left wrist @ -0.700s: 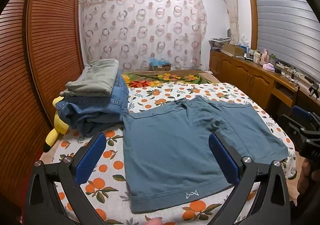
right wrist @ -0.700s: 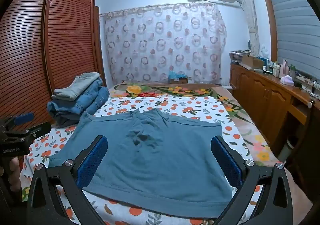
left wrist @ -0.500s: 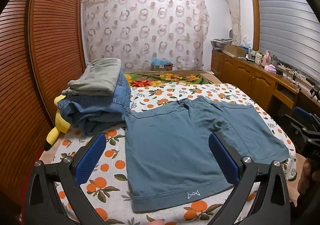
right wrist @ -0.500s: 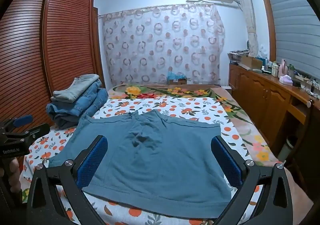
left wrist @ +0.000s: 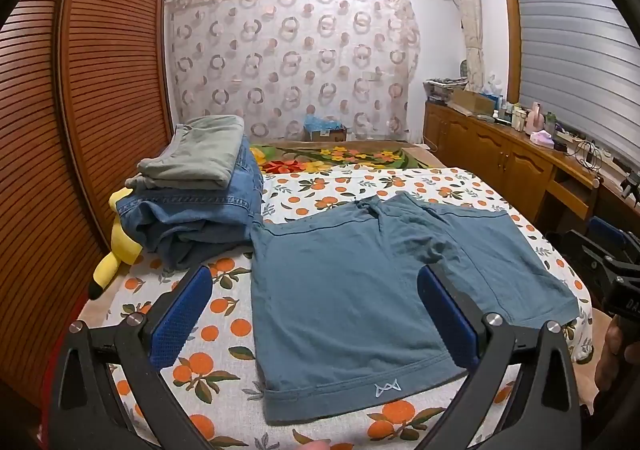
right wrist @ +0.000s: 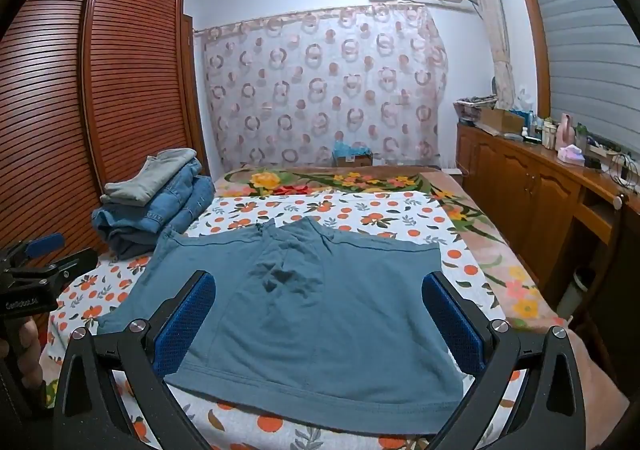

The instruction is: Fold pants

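Folded clothes stack (left wrist: 192, 194) crowds the shorts' (left wrist: 360, 290) left waist corner.

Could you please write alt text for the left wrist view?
Teal cotton shorts lie flat and unfolded on an orange-print bedsheet, framed by the open blue-padded left gripper. A stack of folded denim and grey clothes sits behind on the left.

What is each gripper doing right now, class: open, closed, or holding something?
Left gripper: open, holding nothing, above the teal shorts.
Right gripper: open, holding nothing, above the same shorts.
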{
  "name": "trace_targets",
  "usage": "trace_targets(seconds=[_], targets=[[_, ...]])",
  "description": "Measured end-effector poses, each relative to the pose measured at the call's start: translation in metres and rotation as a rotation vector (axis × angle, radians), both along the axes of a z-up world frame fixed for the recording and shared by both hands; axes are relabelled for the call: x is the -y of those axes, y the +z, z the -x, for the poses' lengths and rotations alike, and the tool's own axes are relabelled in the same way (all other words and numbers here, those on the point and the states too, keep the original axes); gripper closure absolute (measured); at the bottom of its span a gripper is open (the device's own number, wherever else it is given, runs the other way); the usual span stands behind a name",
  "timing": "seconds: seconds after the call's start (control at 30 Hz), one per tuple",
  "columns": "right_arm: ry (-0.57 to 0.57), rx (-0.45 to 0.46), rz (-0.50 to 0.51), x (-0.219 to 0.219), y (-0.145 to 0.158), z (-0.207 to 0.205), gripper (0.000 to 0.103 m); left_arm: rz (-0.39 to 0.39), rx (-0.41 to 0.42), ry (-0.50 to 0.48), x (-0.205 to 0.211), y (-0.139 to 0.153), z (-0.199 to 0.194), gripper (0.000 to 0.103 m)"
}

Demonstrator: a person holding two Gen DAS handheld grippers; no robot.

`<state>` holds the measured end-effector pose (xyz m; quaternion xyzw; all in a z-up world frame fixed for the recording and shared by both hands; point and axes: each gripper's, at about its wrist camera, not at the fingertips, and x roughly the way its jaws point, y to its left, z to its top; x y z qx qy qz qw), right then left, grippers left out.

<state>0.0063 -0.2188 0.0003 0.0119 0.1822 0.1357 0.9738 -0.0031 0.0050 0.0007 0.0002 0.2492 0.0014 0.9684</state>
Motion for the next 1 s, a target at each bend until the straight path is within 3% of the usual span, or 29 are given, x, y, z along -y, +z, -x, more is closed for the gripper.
trace_targets(seconds=[1.0], targets=[[0.01, 0.005, 0.002, -0.0053, -0.0017, 0.0028, 0.0, 0.004, 0.003, 0.002, 0.0011, 0.0003, 0.0003, 0.0]])
